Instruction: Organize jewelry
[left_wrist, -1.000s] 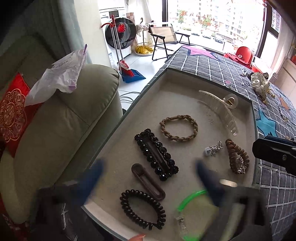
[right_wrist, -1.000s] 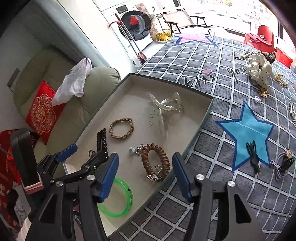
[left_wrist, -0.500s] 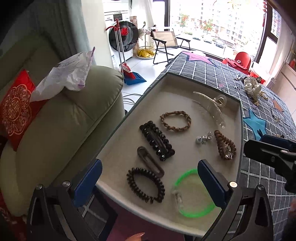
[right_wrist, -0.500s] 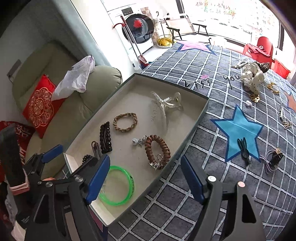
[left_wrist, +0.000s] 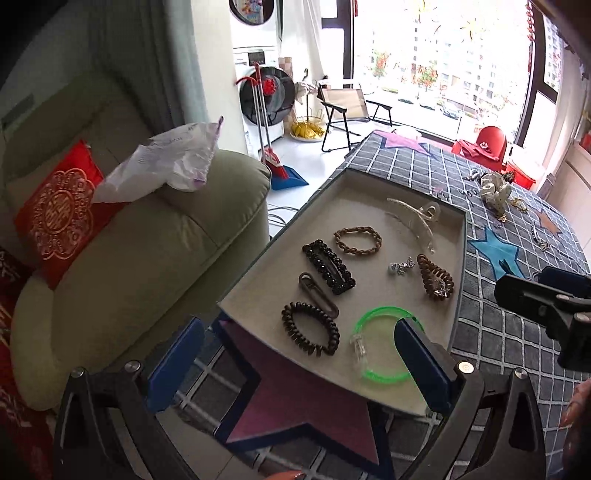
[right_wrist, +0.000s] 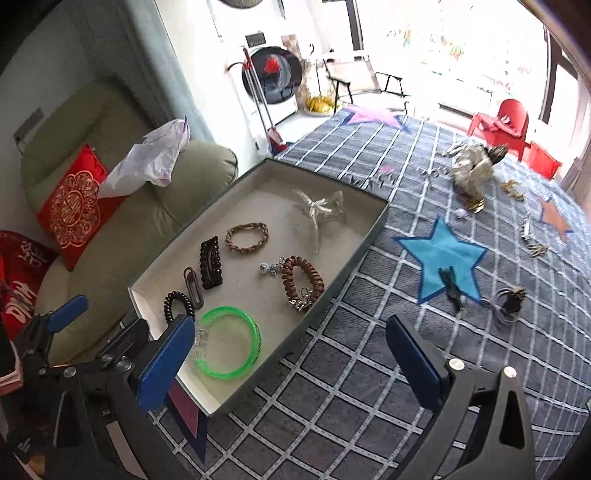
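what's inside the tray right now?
Inside the tray: green bangle, black coil tie, brown clip, black beaded clip, braided band, clear claw clip, brown coil tie, small silver charm. The near corner is hidden behind the right gripper's finger.

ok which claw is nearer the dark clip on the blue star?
Right. The right claw is over the cloth beside the tray, dark clip just ahead; the left claw is farther, at the tray's near end.

I see the tray (right_wrist: 365, 236) on the bed cover (right_wrist: 369, 387), armchair (right_wrist: 122, 206) to its left. In the tray: bangle (right_wrist: 229, 343) nearest me, claw clip (right_wrist: 317, 214) at the far end, braided bracelet (right_wrist: 246, 237) between. Loose pieces (right_wrist: 472, 173) lie right of the tray.
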